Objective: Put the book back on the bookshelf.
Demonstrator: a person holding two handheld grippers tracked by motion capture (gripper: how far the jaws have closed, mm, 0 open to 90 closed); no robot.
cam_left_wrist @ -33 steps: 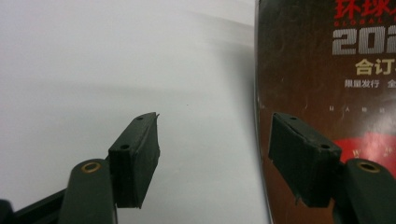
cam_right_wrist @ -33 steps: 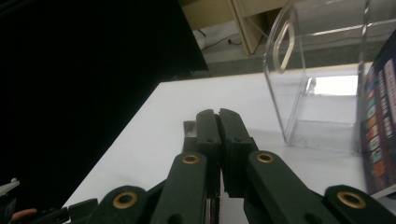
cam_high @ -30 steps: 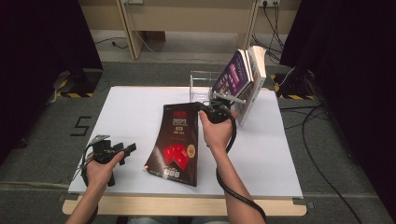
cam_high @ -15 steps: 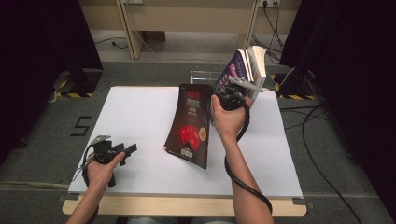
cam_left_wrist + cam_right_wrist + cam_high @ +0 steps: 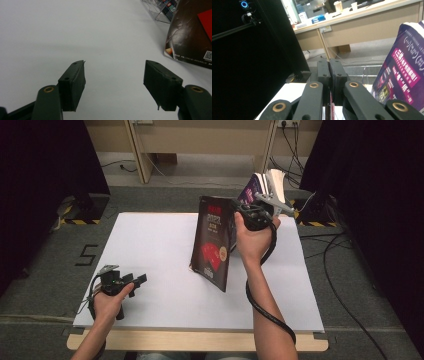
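Right now your right claw (image 5: 239,211) is clamped on the top edge of the dark book (image 5: 214,242), and in the right gripper view its jaws are pinched nearly together with a red sliver of the cover between them. The book hangs almost upright over the middle of the counter (image 5: 150,245), with its lower corner touching or just above the surface. Your left claw (image 5: 134,281) rests at about 8 o'clock on the counter, jaws spread wide and empty.

That grip is thin and sits at one edge, so the book could swing, pivot between the pads or slip out if you move fast. The clear rack (image 5: 362,72) at about 1 o'clock already holds a purple book (image 5: 252,190) that leans; a careless entry could knock it or catch the rack's wall.

As for writing, the dark cover carries red shapes, a round gold sticker and white characters too small to read; its back shows a QR code (image 5: 208,55). The purple book bears pink and white characters, also unreadable.
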